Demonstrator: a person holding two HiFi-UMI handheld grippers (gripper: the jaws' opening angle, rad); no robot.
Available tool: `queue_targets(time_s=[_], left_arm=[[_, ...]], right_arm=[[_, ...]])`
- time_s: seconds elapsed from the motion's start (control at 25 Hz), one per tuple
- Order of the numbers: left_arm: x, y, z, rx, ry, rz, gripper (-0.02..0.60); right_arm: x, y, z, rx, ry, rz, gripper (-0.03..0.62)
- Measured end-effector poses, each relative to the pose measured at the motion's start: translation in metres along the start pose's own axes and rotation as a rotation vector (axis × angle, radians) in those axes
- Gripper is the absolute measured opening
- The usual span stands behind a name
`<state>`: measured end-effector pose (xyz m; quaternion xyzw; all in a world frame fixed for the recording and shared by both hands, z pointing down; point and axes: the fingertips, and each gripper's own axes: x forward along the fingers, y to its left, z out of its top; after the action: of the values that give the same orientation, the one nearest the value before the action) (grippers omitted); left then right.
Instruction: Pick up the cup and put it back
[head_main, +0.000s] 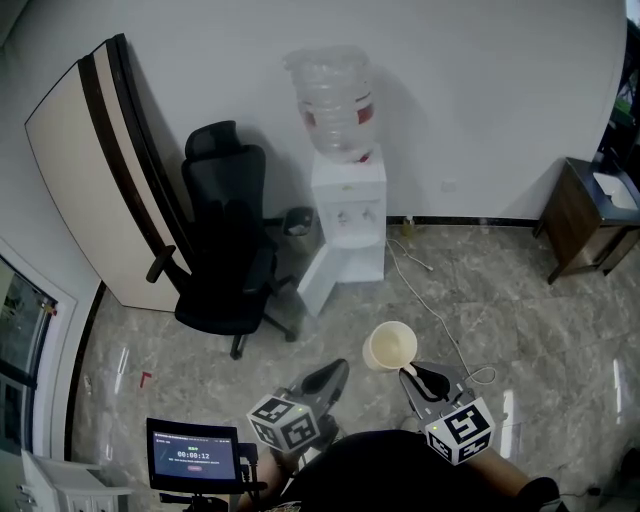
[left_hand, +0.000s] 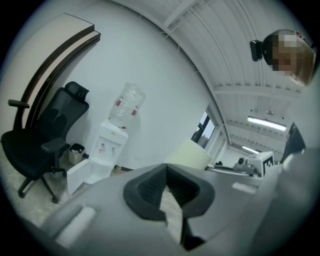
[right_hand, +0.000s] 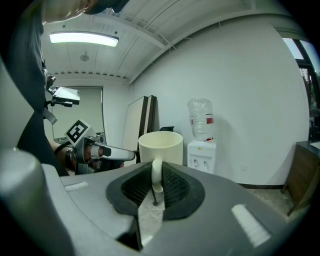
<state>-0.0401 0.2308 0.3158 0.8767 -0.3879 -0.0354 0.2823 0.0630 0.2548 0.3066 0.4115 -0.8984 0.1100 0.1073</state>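
nearest item: right gripper (right_hand: 154, 189), jaws closed on the handle (right_hand: 156, 176) of the cup (right_hand: 160, 146). the pads pinch the handle from both sides. the cup stands upright beyond the tips with its mouth up, and it looks empty in the head view.

cup location: held in the air in front of me, above the floor (head_main: 500, 300), resting on nothing. in the head view the cup (head_main: 390, 346) sits just ahead of the right gripper (head_main: 411, 374).

left gripper (left_hand: 167, 171): jaws together, nothing between them. it hangs level beside the cup, apart from it, and takes no part in the hold.

surroundings: dispenser (head_main: 347, 222) and chair (head_main: 225, 250) against the far wall, well apart from the cup.

step in hand, as i judge it: the pick-up is done and the cup is being carried; the put-back is not yet begun.

next move calls for: a surface to set the cup on, and none shows near it in these views. i would keep the cup upright, lower it until its base sits flat, then part the jaws sideways clear of the handle. the grip is on the handle alone, so the cup may swing.
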Motion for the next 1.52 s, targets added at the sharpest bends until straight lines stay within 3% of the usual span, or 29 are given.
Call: queue_targets(time_s=[0.52,1.52], left_arm=[[-0.019,0.005,0.01,-0.01,-0.08,0.027,0.006],[0.002,0.002,-0.001,-0.046,-0.02,-0.013,0.006]], right_arm=[[0.004,0.021,-0.001,-0.015,-0.003,0.018,0.052],[-0.001,0.003,-0.003,0.022,-0.026,-0.022,0.051]])
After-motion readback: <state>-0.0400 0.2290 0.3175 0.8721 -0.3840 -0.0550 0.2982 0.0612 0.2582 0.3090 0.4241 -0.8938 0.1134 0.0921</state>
